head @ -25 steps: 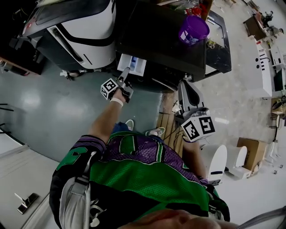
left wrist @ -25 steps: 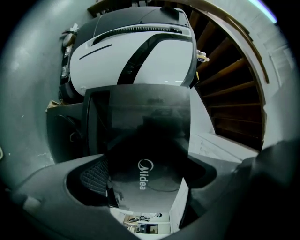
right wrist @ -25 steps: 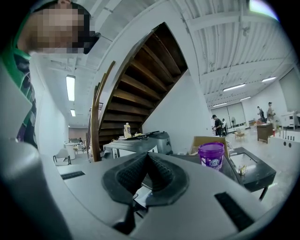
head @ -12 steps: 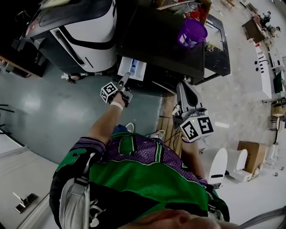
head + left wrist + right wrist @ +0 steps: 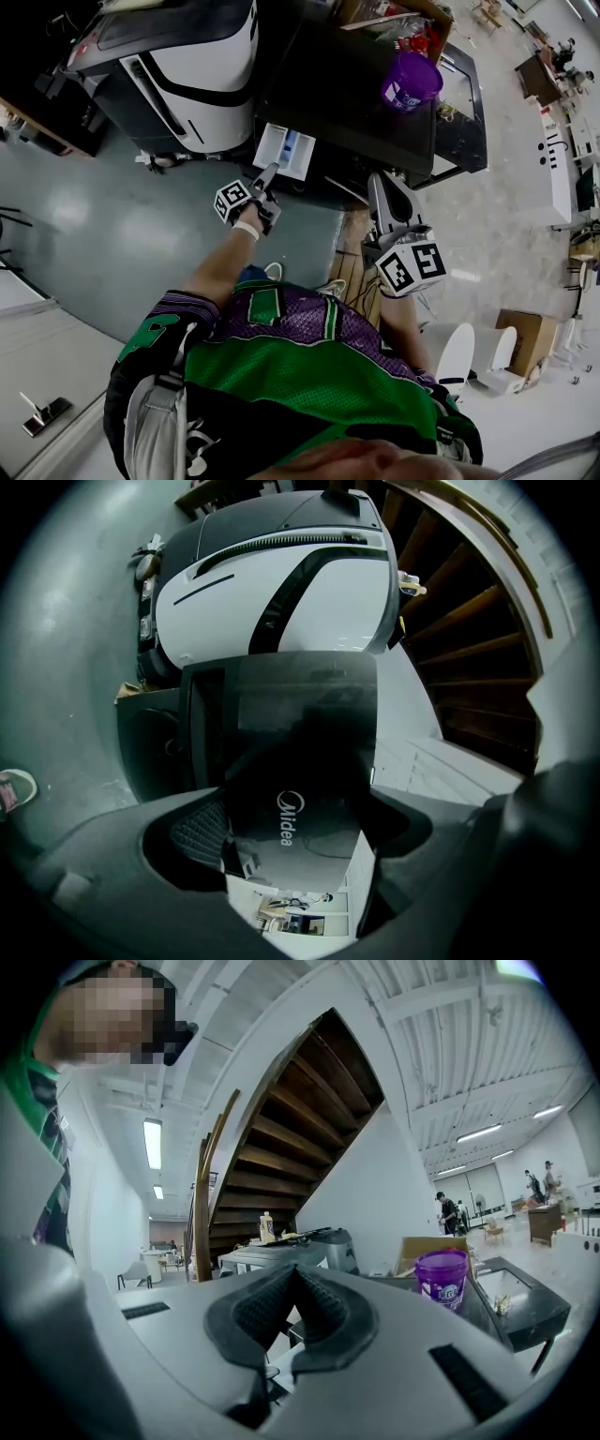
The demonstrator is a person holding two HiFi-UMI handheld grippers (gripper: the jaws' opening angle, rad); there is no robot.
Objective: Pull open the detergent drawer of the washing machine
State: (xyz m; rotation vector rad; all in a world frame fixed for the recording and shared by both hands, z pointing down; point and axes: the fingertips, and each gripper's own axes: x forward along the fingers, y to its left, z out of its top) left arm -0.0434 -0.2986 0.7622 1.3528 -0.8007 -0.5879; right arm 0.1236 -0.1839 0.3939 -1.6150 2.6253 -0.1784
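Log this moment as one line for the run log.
left claw: shut on detergent drawer | drawer: pulled out | right claw: shut, empty, idle

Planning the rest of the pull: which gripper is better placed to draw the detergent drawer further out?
Left. The left gripper holds the front of the detergent drawer between its jaws; the right gripper is shut, empty and off to the side.

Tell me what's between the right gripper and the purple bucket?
Only the bare dark top of the washing machine lies between the right gripper and the purple bucket. The head view shows this.
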